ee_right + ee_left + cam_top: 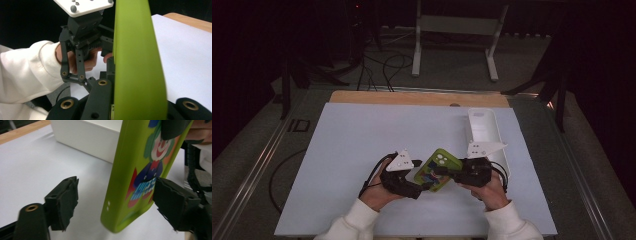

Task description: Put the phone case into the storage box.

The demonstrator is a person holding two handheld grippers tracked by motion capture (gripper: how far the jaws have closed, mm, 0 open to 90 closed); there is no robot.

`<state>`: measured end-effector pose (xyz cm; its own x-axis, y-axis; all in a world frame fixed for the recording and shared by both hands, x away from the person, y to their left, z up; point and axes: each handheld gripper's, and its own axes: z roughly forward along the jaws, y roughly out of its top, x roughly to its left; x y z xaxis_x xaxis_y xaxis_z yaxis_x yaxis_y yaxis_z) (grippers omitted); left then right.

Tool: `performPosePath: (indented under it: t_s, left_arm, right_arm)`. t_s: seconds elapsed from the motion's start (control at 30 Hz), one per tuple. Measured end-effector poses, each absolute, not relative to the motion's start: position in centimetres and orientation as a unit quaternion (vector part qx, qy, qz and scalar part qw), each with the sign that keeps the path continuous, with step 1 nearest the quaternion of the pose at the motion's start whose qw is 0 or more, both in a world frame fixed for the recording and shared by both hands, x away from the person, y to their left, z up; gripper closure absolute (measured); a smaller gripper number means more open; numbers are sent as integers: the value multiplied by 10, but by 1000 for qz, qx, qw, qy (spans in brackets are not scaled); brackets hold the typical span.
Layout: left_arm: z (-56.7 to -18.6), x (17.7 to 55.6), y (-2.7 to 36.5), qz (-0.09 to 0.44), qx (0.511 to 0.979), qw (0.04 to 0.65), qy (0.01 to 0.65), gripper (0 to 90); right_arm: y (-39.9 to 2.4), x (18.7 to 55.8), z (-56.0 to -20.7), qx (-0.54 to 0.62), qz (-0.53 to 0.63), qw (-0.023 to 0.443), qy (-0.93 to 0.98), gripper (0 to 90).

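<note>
Right gripper [446, 172] clamped our green case [438, 170] beside the bin [484, 131]; left gripper's [115, 202] jaws stood apart around it.

— What lies on the table besides the work in hand?
— A long white rectangular tray [484, 131], open side up, set lengthwise along the right edge of the pale sheet [362, 145] covering the tabletop; in the left gripper view its white wall [87, 137] stands near the sheet's far edge.
— And the far edge itself?
— A strip of bare wooden tabletop [412, 97] shows beyond the sheet.
— Beyond the table?
— A white metal stand [457, 30] on a grey floor, with black cables [384, 67] looping to its left, and dark surroundings.
</note>
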<state>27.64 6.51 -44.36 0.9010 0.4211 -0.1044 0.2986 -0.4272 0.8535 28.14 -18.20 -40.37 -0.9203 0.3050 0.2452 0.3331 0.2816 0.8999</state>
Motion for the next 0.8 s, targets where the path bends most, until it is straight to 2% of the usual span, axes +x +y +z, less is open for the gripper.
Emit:
performPosePath:
  t_s: [0.33, 0.43, 0.8]
  left_arm:
    - [-445, 275, 66, 18, 841, 509, 182, 401]
    - [-445, 275, 67, 11, 842, 509, 176, 482]
    - [-448, 276, 70, -10, 849, 504, 159, 675]
  right_arm:
    - [-178, 279, -405, -177, -560, 20, -809, 888]
    - [-178, 279, -405, -178, -556, 20, -812, 888]
    - [-181, 282, -407, -178, -553, 23, -814, 885]
